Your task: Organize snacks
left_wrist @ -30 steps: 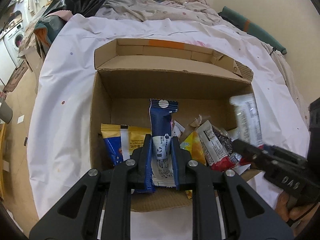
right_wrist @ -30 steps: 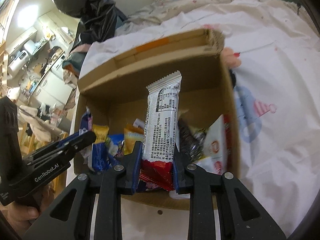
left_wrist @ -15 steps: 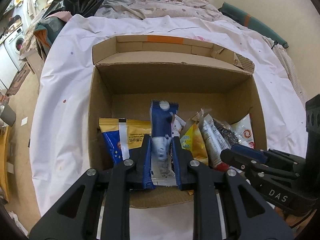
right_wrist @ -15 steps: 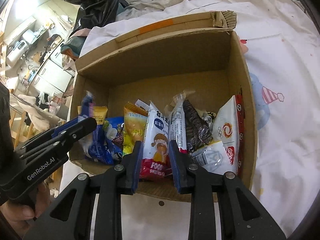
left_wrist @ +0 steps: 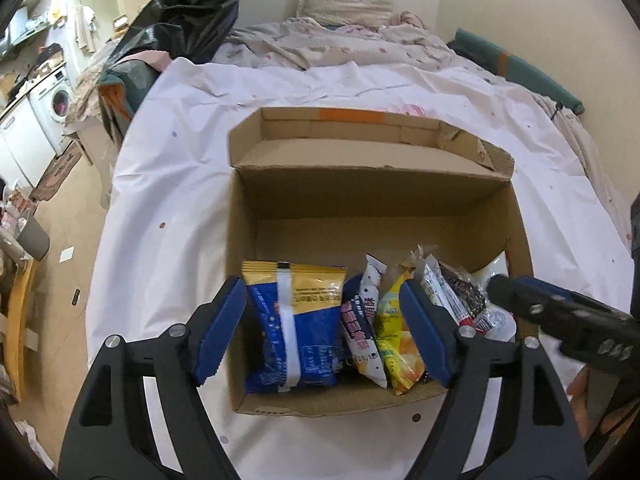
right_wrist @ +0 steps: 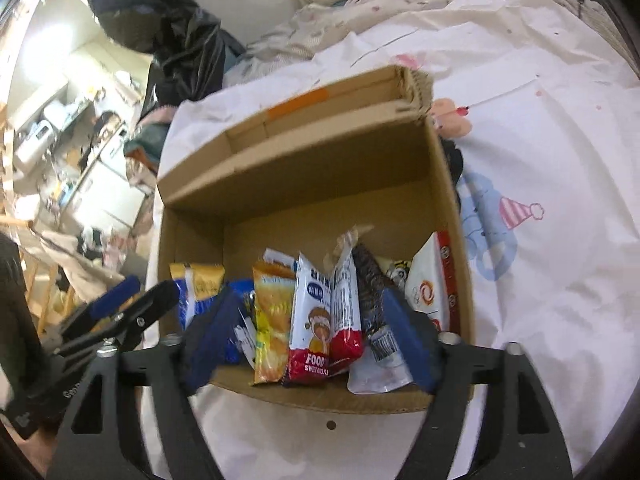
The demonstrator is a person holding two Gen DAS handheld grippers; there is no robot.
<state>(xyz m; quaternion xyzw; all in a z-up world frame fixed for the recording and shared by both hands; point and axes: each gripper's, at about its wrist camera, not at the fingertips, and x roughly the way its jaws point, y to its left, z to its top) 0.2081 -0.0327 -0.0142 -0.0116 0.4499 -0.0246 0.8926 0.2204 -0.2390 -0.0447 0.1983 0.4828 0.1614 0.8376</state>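
Observation:
An open cardboard box [left_wrist: 372, 196] [right_wrist: 304, 176] lies on a white sheet, with several snack packets standing in a row against its near wall. My left gripper [left_wrist: 322, 322] hangs over the left part of the row, jaws opening wide. A blue-and-yellow packet [left_wrist: 296, 316] and a slim blue-and-white packet [left_wrist: 362, 320] stand between the pads, untouched. My right gripper [right_wrist: 308, 322] is also opening, over a white-and-red packet [right_wrist: 312, 320] and a slim white bar [right_wrist: 346, 312], with no pad pressing on either. Each gripper shows in the other's view: right gripper [left_wrist: 504, 292], left gripper [right_wrist: 152, 292].
A yellow packet [left_wrist: 396, 336], a dark packet [right_wrist: 370, 292] and a white packet with an orange swirl [right_wrist: 428, 292] fill the right of the row. The box's far half is bare cardboard. Rumpled bedding [left_wrist: 340, 40] and a black bag [left_wrist: 188, 12] lie beyond.
Both grippers lowered their packets into the box and then let go. The slim blue-and-white packet and the white bar now stand in the row, and both pairs of jaws have spread wide.

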